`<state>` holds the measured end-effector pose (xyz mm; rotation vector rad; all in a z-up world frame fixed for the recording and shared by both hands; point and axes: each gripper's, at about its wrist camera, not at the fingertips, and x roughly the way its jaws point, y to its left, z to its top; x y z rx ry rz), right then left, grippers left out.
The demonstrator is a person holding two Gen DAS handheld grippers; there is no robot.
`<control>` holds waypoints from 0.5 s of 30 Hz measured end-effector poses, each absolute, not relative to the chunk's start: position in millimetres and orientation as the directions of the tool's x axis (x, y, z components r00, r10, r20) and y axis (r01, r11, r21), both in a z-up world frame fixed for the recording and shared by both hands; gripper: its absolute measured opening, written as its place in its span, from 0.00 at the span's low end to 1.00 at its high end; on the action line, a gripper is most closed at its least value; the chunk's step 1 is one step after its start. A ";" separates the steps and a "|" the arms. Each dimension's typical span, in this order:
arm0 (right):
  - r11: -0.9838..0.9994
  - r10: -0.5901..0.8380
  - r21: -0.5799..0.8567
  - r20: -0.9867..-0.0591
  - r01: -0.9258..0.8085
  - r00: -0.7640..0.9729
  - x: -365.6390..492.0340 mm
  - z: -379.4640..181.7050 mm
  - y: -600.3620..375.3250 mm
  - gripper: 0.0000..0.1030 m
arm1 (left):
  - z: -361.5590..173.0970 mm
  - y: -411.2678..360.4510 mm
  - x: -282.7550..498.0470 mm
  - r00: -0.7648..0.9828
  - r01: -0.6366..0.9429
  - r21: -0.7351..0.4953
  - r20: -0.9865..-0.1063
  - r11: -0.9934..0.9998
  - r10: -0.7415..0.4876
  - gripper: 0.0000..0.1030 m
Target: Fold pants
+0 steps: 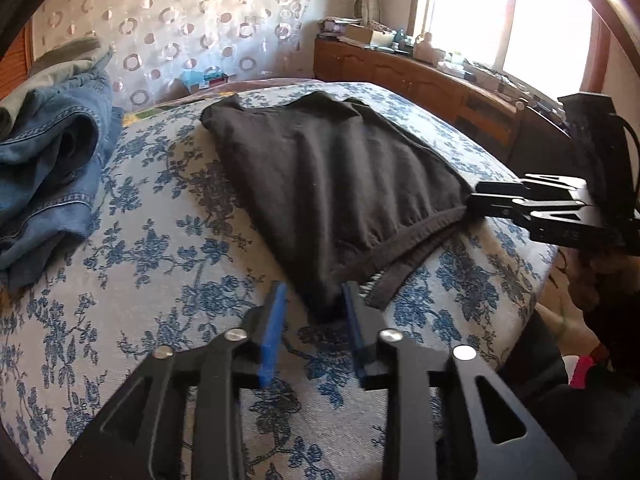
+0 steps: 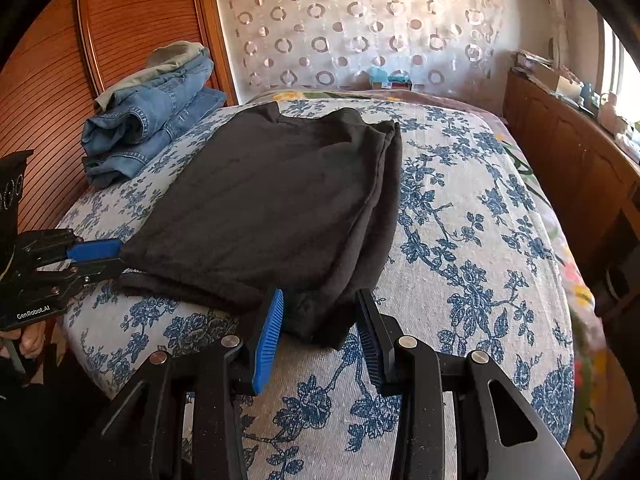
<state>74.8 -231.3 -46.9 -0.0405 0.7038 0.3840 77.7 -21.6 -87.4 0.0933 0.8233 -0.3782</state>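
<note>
Dark brown pants (image 1: 328,176) lie folded on the blue-flowered bed cover (image 1: 160,240), also in the right wrist view (image 2: 260,208). My left gripper (image 1: 314,300) is open, its blue pads astride the near left corner of the pants; it also shows from the side in the right wrist view (image 2: 116,258). My right gripper (image 2: 320,312) is open, its pads on either side of the near right corner. In the left wrist view the right gripper (image 1: 474,200) sits at the waistband corner.
A stack of folded blue jeans (image 2: 148,120) and an olive garment lies at the bed's far left, near a wooden wardrobe (image 2: 60,80). A cluttered wooden sideboard (image 1: 420,80) runs along the right under a bright window. A patterned curtain (image 2: 360,28) hangs behind.
</note>
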 end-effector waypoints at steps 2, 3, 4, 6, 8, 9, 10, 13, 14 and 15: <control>0.931 0.328 0.090 -0.635 -0.355 0.700 73.3 -45.7 -231.8 0.38 | -87.4 -18.7 79.5 0.635 0.339 -0.041 -0.727 0.940 -0.261 0.53; 0.931 0.326 0.088 -0.634 -0.354 0.701 72.3 -45.0 -231.8 0.38 | -87.6 -17.1 80.9 0.633 0.338 -0.048 -0.728 0.940 -0.264 0.58; 0.932 0.324 0.085 -0.633 -0.352 0.704 71.5 -44.5 -232.0 0.38 | -87.4 -14.9 82.0 0.634 0.326 -0.055 -0.728 0.944 -0.261 0.62; 0.932 0.323 0.084 -0.630 -0.352 0.706 69.7 -43.3 -232.0 0.38 | -87.6 -11.2 83.6 0.635 0.310 -0.063 -0.728 0.948 -0.257 0.73; 0.933 0.322 0.083 -0.629 -0.351 0.708 68.3 -42.8 -231.7 0.38 | -86.8 -8.0 85.0 0.635 0.303 -0.082 -0.726 0.950 -0.265 0.73; 0.933 0.322 0.083 -0.628 -0.350 0.709 67.4 -43.1 -231.7 0.38 | -86.4 -7.3 85.6 0.632 0.304 -0.093 -0.726 0.948 -0.273 0.73; 0.934 0.321 0.083 -0.628 -0.349 0.709 66.1 -43.1 -232.2 0.38 | -85.4 -6.6 85.0 0.632 0.304 -0.100 -0.723 0.947 -0.279 0.73; 0.934 0.322 0.087 -0.626 -0.346 0.710 63.4 -43.6 -233.4 0.38 | -82.1 -11.3 82.8 0.637 0.323 -0.108 -0.710 0.940 -0.301 0.73; 0.934 0.322 0.089 -0.626 -0.345 0.710 63.0 -43.7 -234.5 0.38 | -81.7 -14.4 81.5 0.635 0.337 -0.106 -0.708 0.935 -0.309 0.73; 0.935 0.320 0.090 -0.627 -0.342 0.710 62.6 -43.8 -235.5 0.38 | -82.0 -17.6 80.5 0.631 0.350 -0.105 -0.708 0.931 -0.317 0.73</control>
